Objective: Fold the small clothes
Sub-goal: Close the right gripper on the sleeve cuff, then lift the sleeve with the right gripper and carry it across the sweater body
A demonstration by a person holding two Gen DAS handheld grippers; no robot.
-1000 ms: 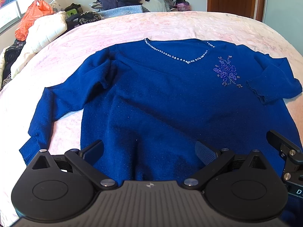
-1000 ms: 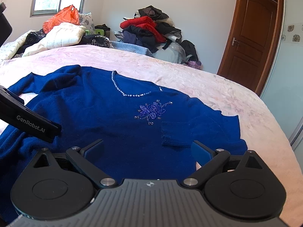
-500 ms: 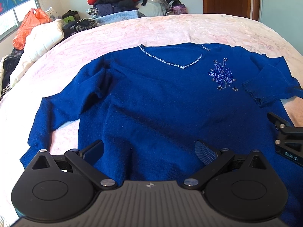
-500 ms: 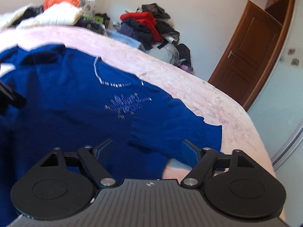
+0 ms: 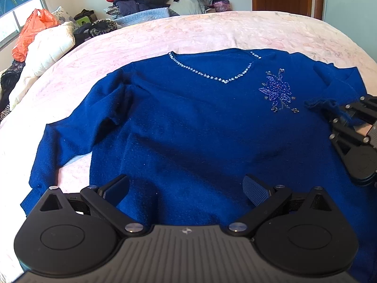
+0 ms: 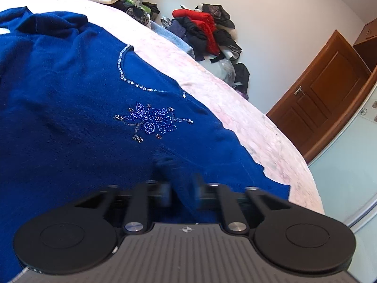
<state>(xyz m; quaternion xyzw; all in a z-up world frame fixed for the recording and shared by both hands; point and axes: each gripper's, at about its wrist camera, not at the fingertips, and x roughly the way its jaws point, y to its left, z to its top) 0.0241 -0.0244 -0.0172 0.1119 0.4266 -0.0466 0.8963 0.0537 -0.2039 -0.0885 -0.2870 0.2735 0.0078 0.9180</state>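
The bed point(image 5: 212, 30) is taking up most of both views, pink patterned cover, and the blue sweater point(image 5: 188, 129) is lying flat on it front side up, sleeves spread out to the sides. A line of little rhinestones is running along its V-neck, and a beaded flower point(image 6: 150, 121) is sitting on the chest. No readable writing anywhere that I can spot.

Behind the bed, a big clothes pile point(image 6: 205, 30) of red and dark stuff is leaning against the wall, and a white quilt point(image 5: 44, 47) with an orange plastic bag point(image 5: 33, 30) on top is sitting by the window. A brown wooden door point(image 6: 329, 89) is standing shut in the corner.

The left gripper point(image 5: 186, 186) is hovering wide open over the sweater's lower hem, nothing between the fingers. The right gripper point(image 6: 182, 192) is closed down on the folded-in sleeve cuff point(image 5: 322, 103), pinching the knit, though that view is blurry at the fingers.
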